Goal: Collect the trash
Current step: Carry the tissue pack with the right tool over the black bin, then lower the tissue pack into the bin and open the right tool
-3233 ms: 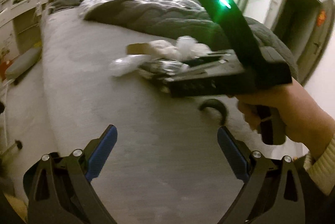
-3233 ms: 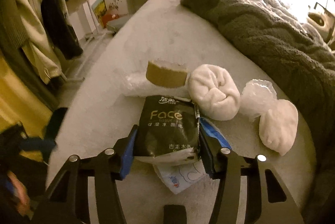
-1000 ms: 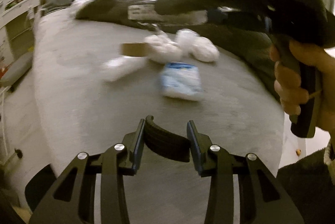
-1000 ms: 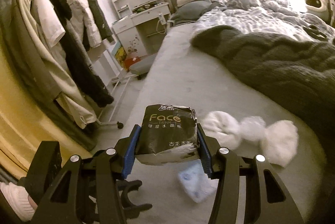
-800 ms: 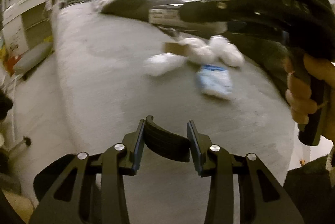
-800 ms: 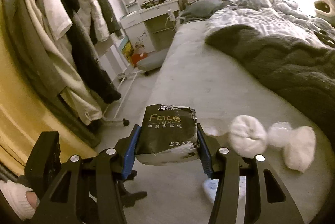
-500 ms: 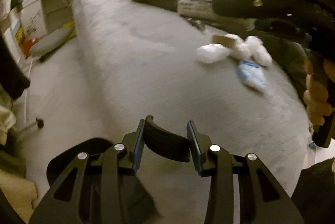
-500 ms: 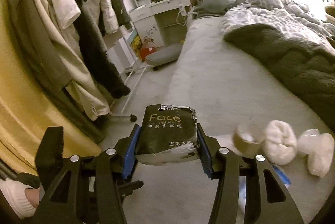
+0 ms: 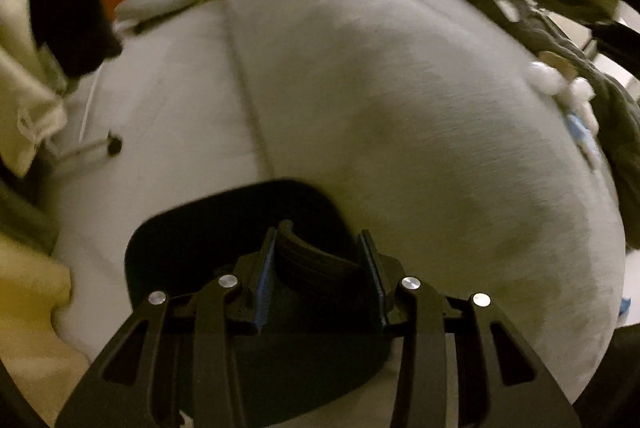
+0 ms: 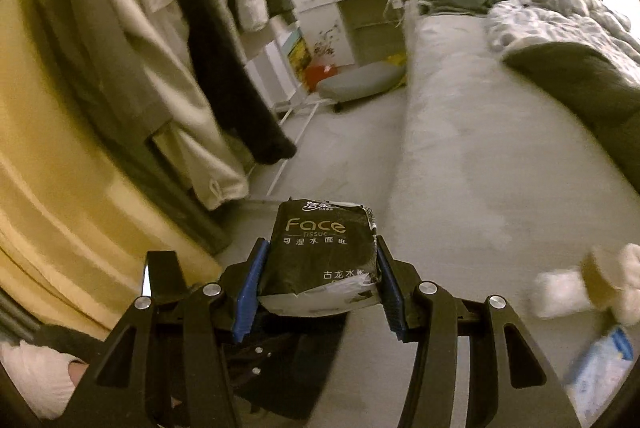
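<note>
Motion blur is smearing the white wads [image 10: 560,288] and blue packet [image 10: 604,352] at the bed's [image 10: 480,156] edge. The gripper's fingers are hiding the tissue pack's [image 10: 320,252] sides; its lower text is running out of sight.

Both grippers, the left gripper [image 9: 320,268] and right gripper [image 10: 318,280], are matte black frames with round silver screws, and their jaws carry blue pads

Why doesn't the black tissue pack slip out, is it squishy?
Probably squishy: the tissue pack looks crinkled and torn at its lower edge, so the right tool can pinch into it. It likely weighs little, since it sticks out without sagging.
</note>
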A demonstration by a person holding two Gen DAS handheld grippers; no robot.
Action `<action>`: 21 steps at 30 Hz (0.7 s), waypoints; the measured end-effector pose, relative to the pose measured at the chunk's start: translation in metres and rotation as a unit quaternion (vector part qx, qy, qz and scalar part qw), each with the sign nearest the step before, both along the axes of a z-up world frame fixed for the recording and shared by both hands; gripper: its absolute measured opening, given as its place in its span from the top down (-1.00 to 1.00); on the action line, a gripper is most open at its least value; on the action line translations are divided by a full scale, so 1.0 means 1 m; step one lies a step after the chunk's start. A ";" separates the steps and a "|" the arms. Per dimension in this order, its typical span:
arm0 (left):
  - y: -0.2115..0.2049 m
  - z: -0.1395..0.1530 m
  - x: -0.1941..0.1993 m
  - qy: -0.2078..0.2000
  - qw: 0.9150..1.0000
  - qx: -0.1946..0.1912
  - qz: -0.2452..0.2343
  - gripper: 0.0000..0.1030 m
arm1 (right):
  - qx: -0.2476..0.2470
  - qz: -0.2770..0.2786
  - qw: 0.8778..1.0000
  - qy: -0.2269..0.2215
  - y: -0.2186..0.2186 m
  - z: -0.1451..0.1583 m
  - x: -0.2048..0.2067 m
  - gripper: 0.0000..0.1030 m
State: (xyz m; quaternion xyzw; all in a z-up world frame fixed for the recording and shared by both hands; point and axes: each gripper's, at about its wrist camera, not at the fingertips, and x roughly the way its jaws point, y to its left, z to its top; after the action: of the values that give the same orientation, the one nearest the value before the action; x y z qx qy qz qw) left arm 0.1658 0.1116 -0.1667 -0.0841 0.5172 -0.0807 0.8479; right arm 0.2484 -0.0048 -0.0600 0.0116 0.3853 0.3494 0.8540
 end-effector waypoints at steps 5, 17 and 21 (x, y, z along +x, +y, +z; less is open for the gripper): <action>0.020 -0.022 -0.005 0.039 0.999 -0.004 0.014 0.18 | -0.011 0.016 1.000 0.013 0.028 -0.010 -0.001 -0.02; 0.042 -0.072 -0.024 0.156 0.987 -0.010 0.023 0.16 | -0.038 0.049 0.997 0.052 0.083 -0.043 -0.002 -0.02; 0.052 -0.078 -0.031 0.167 0.986 -0.006 0.028 0.07 | -0.054 0.052 0.994 0.077 0.098 -0.061 0.003 -0.02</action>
State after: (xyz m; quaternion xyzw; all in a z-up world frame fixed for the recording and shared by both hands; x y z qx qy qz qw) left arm 0.1343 0.1635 -0.2443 -0.1155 0.6482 -0.0453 0.7513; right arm 0.2511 0.0933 -0.1206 -0.0282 0.4687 0.3702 0.8015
